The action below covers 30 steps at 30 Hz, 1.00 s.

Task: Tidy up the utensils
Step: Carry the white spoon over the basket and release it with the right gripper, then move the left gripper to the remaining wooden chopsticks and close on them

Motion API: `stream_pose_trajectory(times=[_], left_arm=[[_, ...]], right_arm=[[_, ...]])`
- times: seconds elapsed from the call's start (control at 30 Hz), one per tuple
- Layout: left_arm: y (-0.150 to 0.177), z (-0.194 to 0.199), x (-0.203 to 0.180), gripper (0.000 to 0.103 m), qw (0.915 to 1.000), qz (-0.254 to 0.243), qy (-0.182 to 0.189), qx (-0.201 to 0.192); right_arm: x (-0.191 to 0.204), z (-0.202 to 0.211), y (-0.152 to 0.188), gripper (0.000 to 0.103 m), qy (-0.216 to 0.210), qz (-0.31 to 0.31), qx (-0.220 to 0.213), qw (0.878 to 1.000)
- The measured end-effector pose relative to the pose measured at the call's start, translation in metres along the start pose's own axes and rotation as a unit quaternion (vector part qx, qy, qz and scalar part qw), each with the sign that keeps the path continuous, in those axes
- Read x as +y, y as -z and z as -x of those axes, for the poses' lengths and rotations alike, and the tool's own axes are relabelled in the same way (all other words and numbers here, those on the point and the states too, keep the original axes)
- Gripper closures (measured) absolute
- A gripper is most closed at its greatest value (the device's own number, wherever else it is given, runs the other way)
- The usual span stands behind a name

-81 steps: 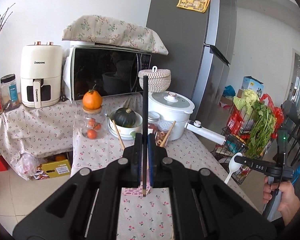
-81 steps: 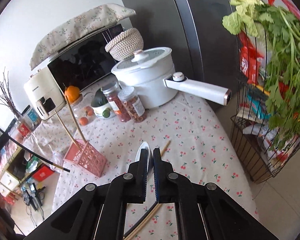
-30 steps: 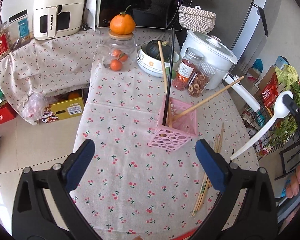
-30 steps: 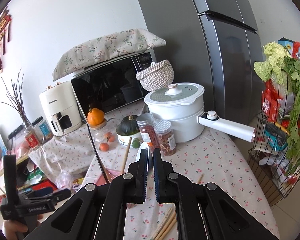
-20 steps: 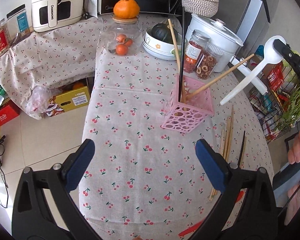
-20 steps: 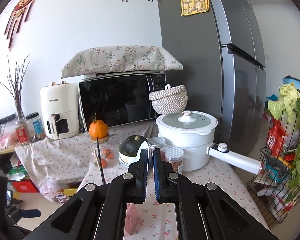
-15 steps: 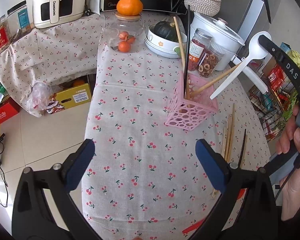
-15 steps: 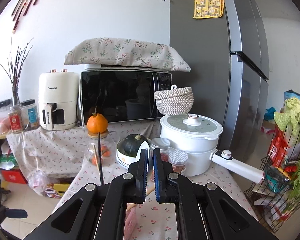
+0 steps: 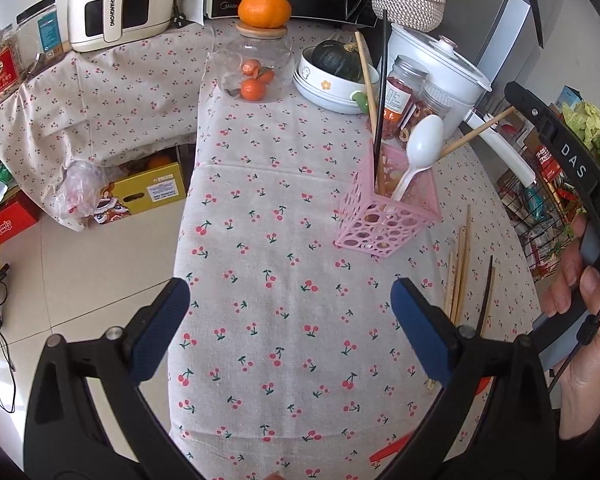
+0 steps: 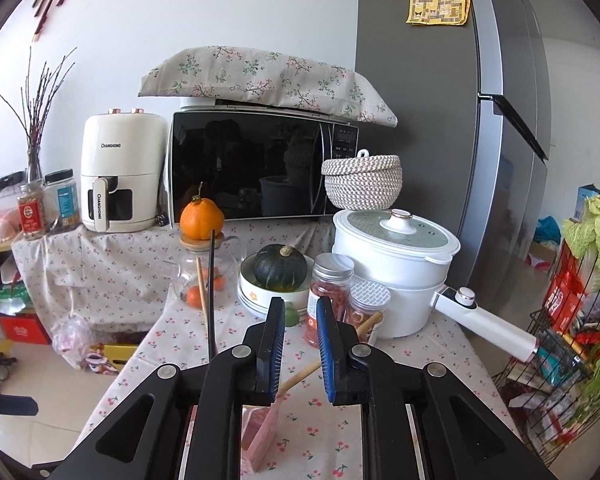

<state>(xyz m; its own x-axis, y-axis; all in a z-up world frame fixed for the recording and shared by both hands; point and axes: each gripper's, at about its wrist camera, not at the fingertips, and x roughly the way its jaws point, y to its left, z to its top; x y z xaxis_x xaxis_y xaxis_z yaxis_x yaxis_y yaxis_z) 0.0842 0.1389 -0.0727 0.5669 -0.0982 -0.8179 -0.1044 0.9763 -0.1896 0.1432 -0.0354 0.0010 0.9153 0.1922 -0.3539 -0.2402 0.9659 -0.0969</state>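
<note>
1. Since half a second ago: the white spoon (image 9: 418, 156) has left your right tool (image 10: 298, 344) and now stands in the pink basket (image 9: 388, 216), bowl up, leaning right. The right tool's jaws are opening, with nothing between them.
2. Left tool (image 9: 290, 328): jaws wide, empty, hanging over bare tablecloth on the counter (image 9: 260, 240).
3. Already in the basket: a black chopstick (image 9: 381, 92) and two wooden ones (image 9: 366, 80), next to the spoon.
4. Still loose on the counter: wooden chopsticks (image 9: 458, 272) and a dark one (image 9: 487, 296), just right of the basket and just past the left tool's right finger. Something red (image 9: 392, 450) lies at the near edge; can't tell what it is.
5. Handling, my read: the chopsticks are light, stiff, thin and smooth, and will roll or pivot in the pads. Pinch one near mid-length, across the shaft, so it doesn't swing.
6. The basket looks light and perforated. Sticks dropped in at an angle could tip it, so lower them in end first.
7. The glass jars (image 9: 400, 100) stand just behind the basket; keep the sticks clear of them.
</note>
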Motion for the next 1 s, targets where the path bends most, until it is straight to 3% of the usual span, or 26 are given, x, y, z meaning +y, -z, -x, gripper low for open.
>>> stream_pose_trajectory(times=[0.07, 0.13, 0.4, 0.8, 1.0], left_arm=[[0.001, 0.000, -0.001, 0.003, 1.0000, -0.001, 0.001, 0.000], [0.001, 0.001, -0.004, 0.003, 1.0000, -0.003, 0.001, 0.000], [0.006, -0.001, -0.016, 0.003, 0.9998, -0.020, 0.001, 0.003], [0.015, -0.005, -0.044, 0.003, 0.9986, -0.050, 0.006, 0.014], [0.021, -0.011, -0.063, 0.003, 0.9971, -0.069, 0.016, 0.027]], right_arm=[[-0.003, 0.007, 0.000, 0.074, -0.001, -0.005, -0.002, 1.000], [-0.008, 0.015, 0.000, 0.056, -0.003, -0.011, -0.008, 1.000], [-0.035, 0.043, 0.004, 0.020, 0.006, -0.037, -0.004, 0.999], [-0.068, 0.074, 0.014, 0.002, 0.011, -0.052, 0.016, 0.998], [-0.083, 0.079, 0.027, 0.000, 0.005, -0.049, 0.048, 0.998]])
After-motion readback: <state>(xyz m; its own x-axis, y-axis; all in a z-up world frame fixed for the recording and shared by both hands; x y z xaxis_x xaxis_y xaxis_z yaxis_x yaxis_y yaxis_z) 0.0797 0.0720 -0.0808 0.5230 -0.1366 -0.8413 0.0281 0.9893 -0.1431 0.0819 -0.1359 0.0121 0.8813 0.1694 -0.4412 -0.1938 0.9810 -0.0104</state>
